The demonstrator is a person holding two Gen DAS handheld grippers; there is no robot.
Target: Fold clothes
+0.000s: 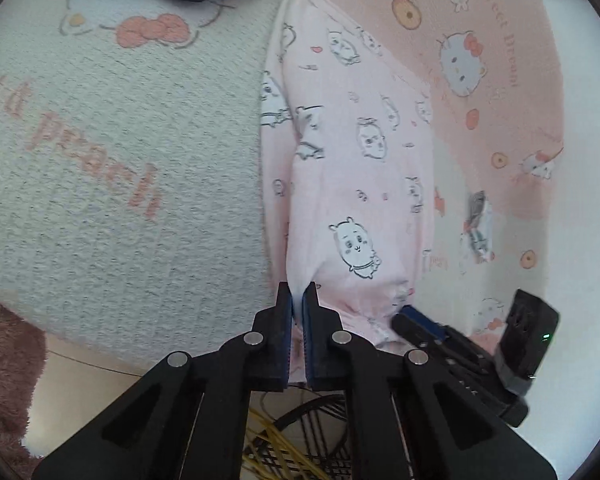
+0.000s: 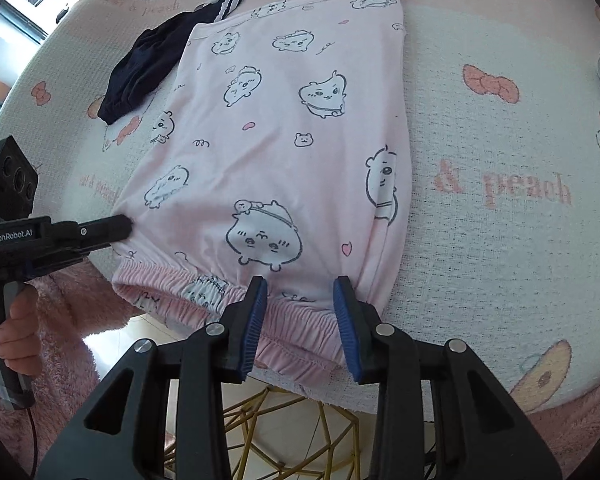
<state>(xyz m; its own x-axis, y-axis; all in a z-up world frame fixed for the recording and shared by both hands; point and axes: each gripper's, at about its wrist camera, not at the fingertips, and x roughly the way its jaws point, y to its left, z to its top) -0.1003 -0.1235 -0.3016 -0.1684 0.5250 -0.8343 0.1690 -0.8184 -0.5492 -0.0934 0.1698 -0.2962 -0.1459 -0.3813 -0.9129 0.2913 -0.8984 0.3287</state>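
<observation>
The left gripper is clenched on a pinch of the pink printed garment, which stretches ahead of it over the cloth-covered desk. The right gripper stands released, its jaws astride the garment's elastic waistband.

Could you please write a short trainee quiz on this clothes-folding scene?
1. True or false: the left hand-held gripper is pinching the pink cartoon-print pyjama bottoms.
2. What does the right hand-held gripper straddle? A) elastic waistband B) navy garment C) tablecloth
3. Fill in: the navy garment has white ____ on its trim.

Key: 1 true; 2 A; 3 stripes.
</observation>
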